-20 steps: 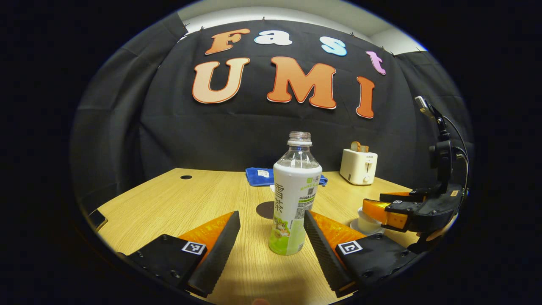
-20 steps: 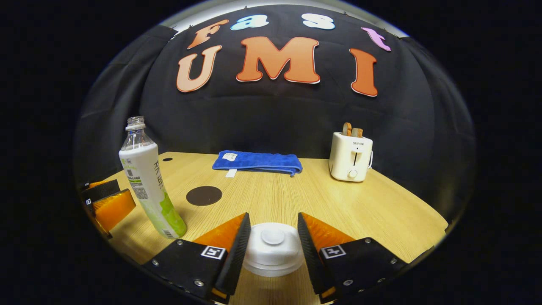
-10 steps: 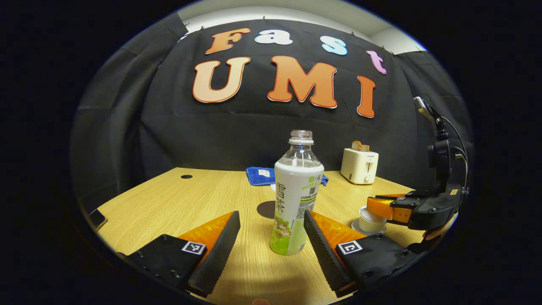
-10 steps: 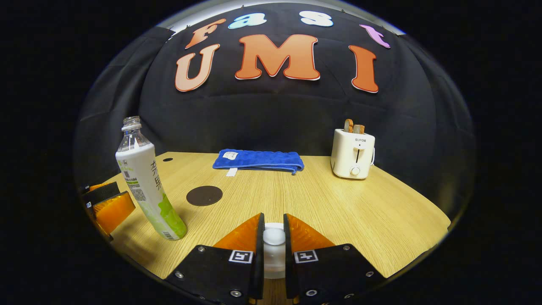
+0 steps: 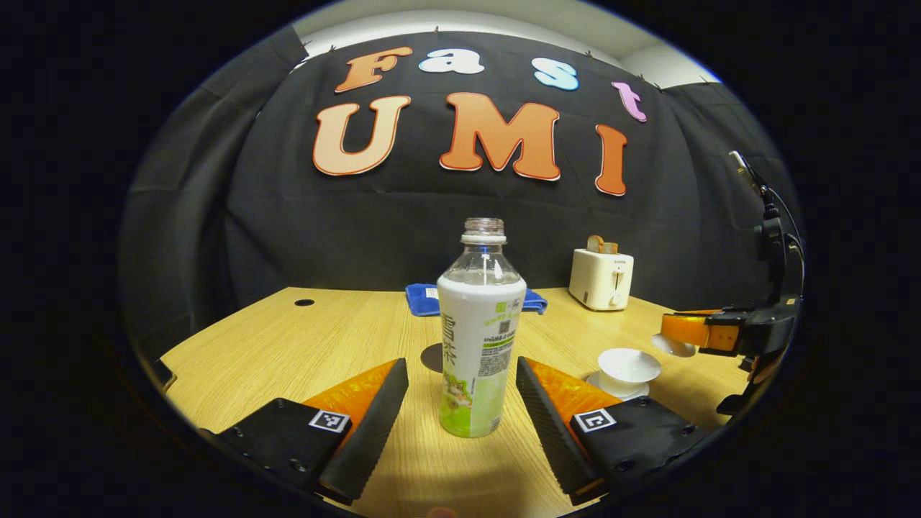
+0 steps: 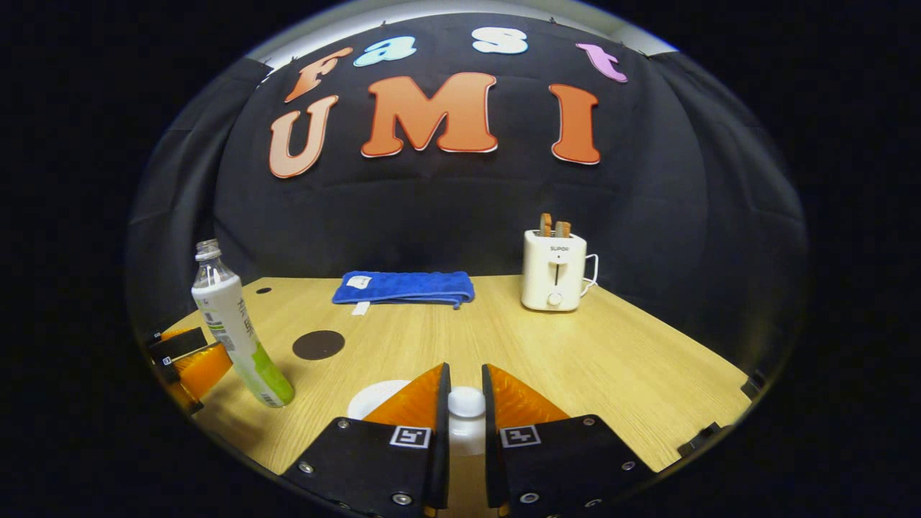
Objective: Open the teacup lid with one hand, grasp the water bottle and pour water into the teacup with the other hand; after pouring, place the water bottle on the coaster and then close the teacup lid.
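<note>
Between the spread fingers of the left gripper (image 5: 460, 403), the tall clear plastic water bottle with a white-and-green label (image 5: 478, 338) is seen upright on the table, its long axis vertical, uncapped, neither finger touching it. A short advance and a closing is judged to be all the grasp requires. The right gripper (image 6: 465, 410) is clamped on the knob of the small white teacup lid (image 6: 466, 404), which is held lifted clear beside the open white teacup (image 5: 629, 365). The round dark coaster (image 6: 319, 344) lies just behind the bottle. The light wooden table (image 6: 611, 360) also carries a folded blue towel (image 6: 403, 287) and a cream toaster (image 6: 554, 270) at the black cloth wall.
</note>
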Demonstrator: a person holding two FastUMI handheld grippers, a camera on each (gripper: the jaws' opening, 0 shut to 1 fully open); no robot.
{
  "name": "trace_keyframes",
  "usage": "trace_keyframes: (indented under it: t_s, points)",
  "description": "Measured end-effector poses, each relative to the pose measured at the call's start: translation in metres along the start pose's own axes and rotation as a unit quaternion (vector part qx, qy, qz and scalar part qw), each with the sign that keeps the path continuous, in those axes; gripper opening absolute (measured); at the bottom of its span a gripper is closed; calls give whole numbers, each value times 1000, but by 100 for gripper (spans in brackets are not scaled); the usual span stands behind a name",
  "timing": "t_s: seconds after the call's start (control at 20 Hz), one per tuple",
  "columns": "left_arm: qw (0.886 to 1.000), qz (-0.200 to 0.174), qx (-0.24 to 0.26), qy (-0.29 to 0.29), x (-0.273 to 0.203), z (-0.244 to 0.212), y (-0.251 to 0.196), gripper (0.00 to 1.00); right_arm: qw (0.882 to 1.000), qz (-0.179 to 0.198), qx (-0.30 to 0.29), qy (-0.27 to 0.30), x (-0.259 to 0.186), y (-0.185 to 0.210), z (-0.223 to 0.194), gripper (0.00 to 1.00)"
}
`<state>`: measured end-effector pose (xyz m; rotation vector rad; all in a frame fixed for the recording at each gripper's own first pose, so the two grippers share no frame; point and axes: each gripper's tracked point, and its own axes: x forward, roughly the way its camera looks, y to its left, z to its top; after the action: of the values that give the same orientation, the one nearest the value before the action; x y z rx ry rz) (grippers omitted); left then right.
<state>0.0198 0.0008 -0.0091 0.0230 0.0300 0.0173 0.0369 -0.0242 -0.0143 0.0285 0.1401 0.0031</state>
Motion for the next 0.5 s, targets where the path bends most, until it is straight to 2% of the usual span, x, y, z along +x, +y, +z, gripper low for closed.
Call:
trace_keyframes:
  t_s: [0.25, 0.5]
  points:
    - [1000, 8, 6, 8, 16, -6, -1, 97, 1000, -25, -4, 8, 6, -33, -4, 20]
    - [1000, 13, 16, 18, 30, -9, -5, 97, 1000, -26, -4, 3, 16, -46, 1, 20]
